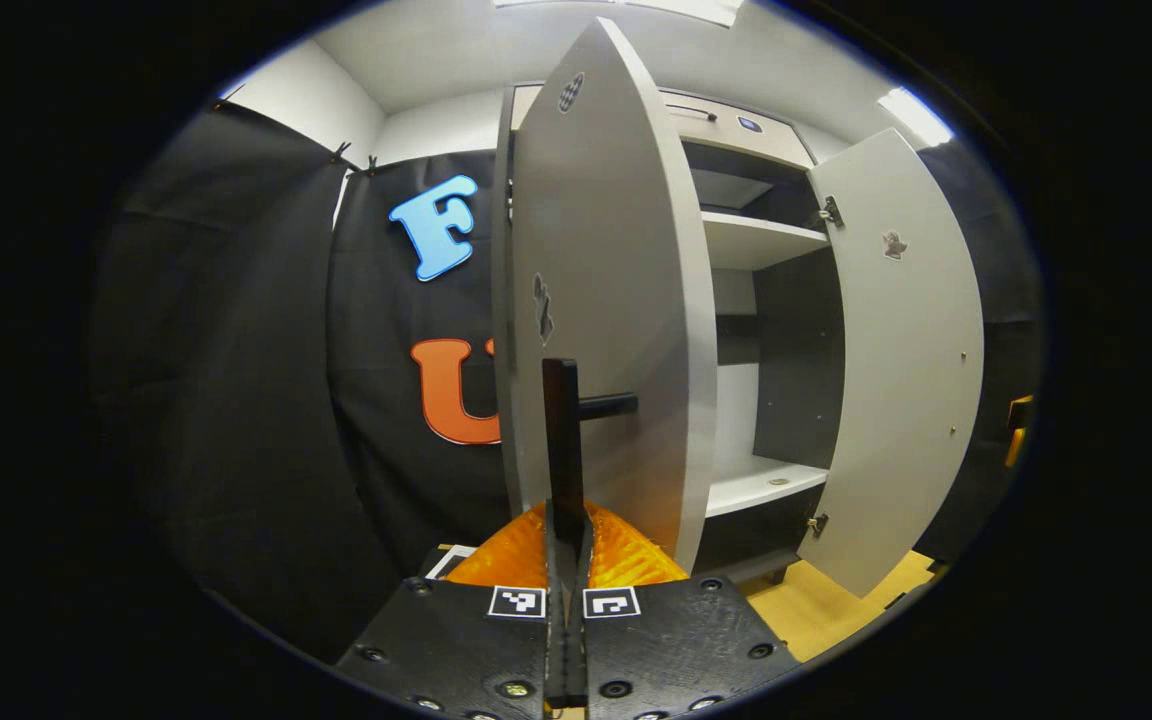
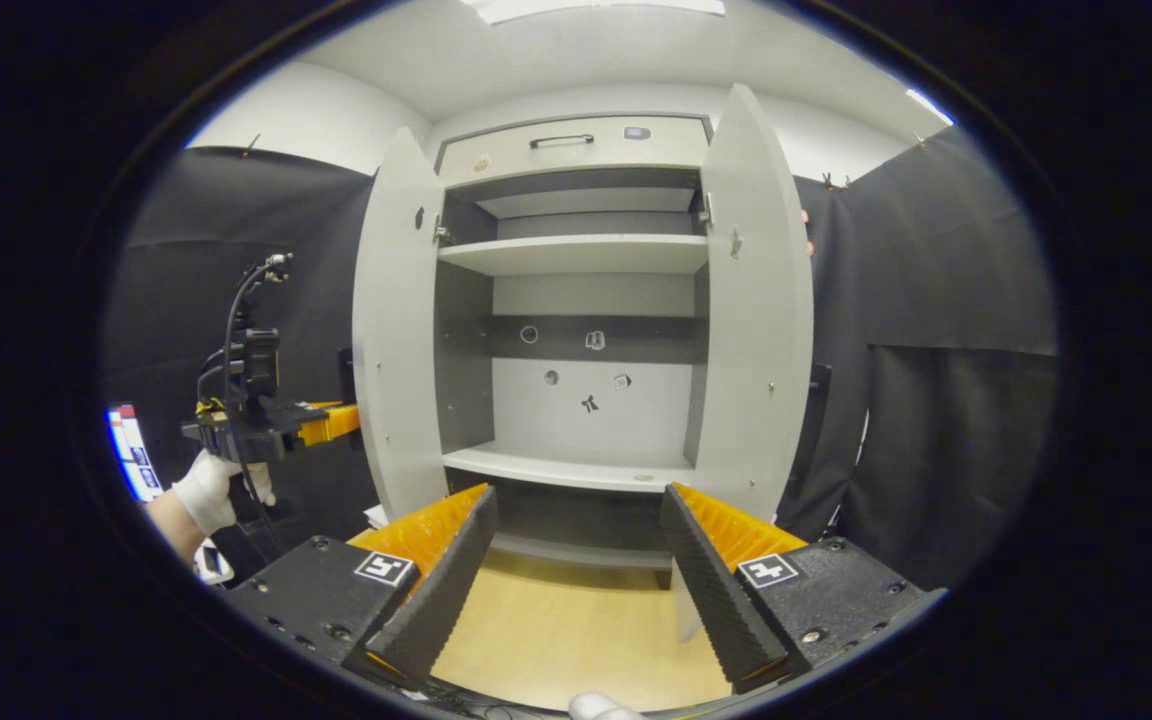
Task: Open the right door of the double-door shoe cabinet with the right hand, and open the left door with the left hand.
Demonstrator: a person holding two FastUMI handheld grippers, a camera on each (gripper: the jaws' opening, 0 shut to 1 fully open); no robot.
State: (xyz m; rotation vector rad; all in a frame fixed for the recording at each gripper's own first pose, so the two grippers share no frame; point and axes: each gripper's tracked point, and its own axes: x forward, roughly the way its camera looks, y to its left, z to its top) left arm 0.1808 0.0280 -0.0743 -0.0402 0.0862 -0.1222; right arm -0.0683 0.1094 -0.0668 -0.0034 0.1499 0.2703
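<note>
- The shoe cabinet stood against the booth's black cloth wall on a light wooden floor, with both of its doors swung open.
- In the right gripper view the left door stood out from the cabinet's left side and the right door from its right side, each roughly edge-on to the open front.
- Between the doors the inside showed: an upper shelf, a dark band across the back panel, and a lower shelf; a drawer front with a dark bar pull ran across the top.
- The left tool had its two fingers pressed together on the dark vertical handle of the left door, the handle rising straight up from between them.
- That handle was fixed to the door's outer face by a short dark post, and the door's face filled the middle of the left gripper view, seen at a steep angle.
- Past it, in the same view, the right door hung open, its hinges visible on the cabinet side.
- The right tool was held wide, fingers well apart, with nothing between them; it faced the open cabinet from some way back, above the floor.
- In the right gripper view the left tool appeared at the outer face of the left door, held by a white-gloved hand, with a cable looping above it.
</note>
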